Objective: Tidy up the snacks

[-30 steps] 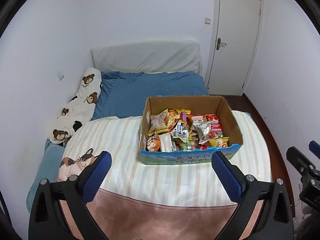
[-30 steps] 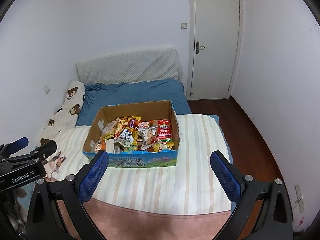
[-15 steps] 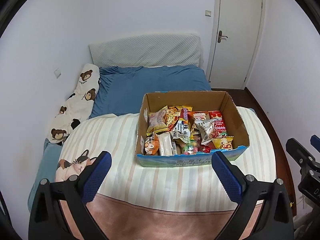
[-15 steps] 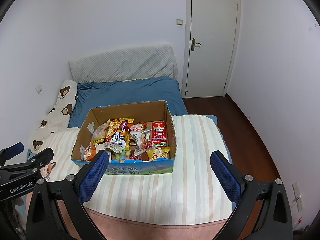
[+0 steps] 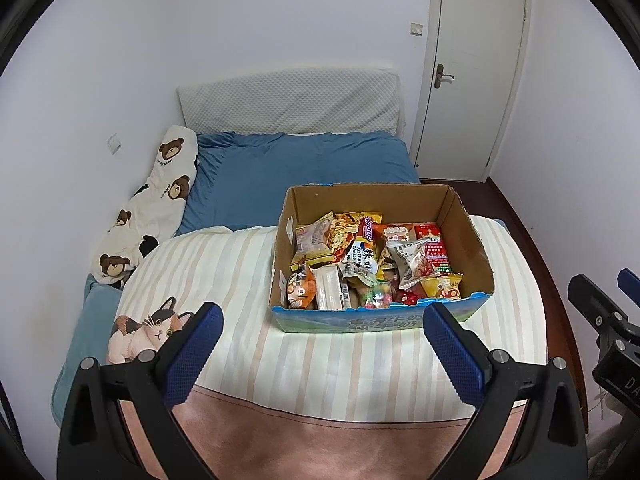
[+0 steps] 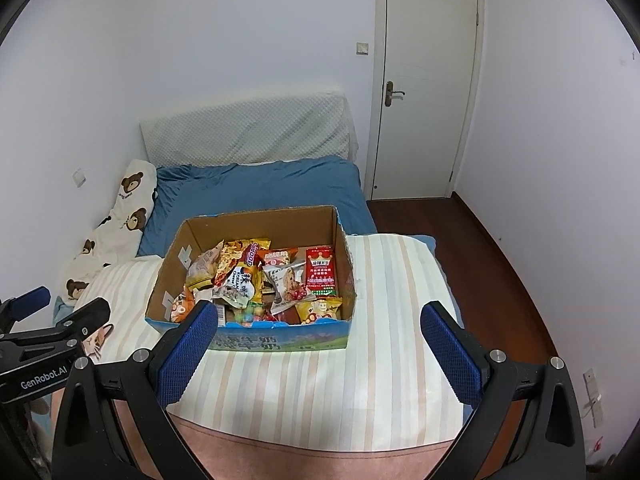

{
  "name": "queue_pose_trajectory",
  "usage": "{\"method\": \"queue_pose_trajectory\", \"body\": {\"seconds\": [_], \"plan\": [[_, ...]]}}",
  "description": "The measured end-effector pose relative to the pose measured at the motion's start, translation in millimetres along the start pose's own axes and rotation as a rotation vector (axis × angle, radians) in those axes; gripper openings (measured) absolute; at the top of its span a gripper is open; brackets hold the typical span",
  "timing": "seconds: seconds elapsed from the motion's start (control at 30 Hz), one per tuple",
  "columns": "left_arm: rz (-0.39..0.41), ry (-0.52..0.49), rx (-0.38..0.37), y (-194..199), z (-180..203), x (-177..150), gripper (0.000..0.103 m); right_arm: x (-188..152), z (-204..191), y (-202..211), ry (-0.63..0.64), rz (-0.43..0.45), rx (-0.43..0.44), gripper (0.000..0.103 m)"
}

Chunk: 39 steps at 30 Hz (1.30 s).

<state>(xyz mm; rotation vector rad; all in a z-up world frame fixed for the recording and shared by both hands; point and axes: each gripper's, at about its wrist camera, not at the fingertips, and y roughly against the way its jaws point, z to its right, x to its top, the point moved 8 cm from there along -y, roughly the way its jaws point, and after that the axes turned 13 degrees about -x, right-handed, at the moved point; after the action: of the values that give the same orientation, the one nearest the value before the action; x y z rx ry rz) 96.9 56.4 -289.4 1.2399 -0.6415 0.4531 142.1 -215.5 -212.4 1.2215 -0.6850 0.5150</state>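
An open cardboard box with a blue printed front stands on the striped blanket on the bed; it also shows in the right wrist view. It holds several mixed snack packets, among them a red packet at the right. My left gripper is open and empty, hovering just in front of the box. My right gripper is open and empty, also in front of the box, with its left finger overlapping the box's front left corner in view.
A blue sheet covers the far half of the bed, with a padded headboard behind. A bear-print pillow lies along the left wall. A closed white door and dark wood floor are at the right.
Both grippers have moved forward toward the box, which now sits larger and lower in both views. Both stay open and empty.
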Motion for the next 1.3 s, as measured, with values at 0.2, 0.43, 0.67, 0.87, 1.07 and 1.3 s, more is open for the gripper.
{"method": "queue_pose_trajectory", "body": {"seconds": [0.2, 0.43, 0.67, 0.87, 1.07, 1.3], "plan": [[0.007, 0.004, -0.004, 4.5, 2.9, 0.1, 0.103, 1.4, -0.7, 4.8, 0.005, 0.008, 0.003, 0.103], [0.01, 0.007, -0.005, 7.5, 4.6, -0.3, 0.103, 2.2, -1.3, 11.0, 0.006, 0.014, 0.01, 0.103], [0.017, 0.003, -0.003, 10.8, 6.3, -0.2, 0.103, 1.3, -1.6, 11.7, 0.007, 0.011, 0.019, 0.103], [0.018, 0.005, -0.006, 11.9, 7.5, -0.6, 0.103, 0.9, -1.3, 13.0, 0.003, 0.014, 0.021, 0.103], [0.023, 0.004, -0.006, 14.1, 8.8, 0.2, 0.103, 0.5, -1.0, 13.1, 0.005, 0.013, 0.024, 0.103], [0.018, 0.005, -0.008, 15.7, 9.9, 0.4, 0.103, -0.9, -1.3, 14.1, 0.006, 0.007, 0.023, 0.103]]}}
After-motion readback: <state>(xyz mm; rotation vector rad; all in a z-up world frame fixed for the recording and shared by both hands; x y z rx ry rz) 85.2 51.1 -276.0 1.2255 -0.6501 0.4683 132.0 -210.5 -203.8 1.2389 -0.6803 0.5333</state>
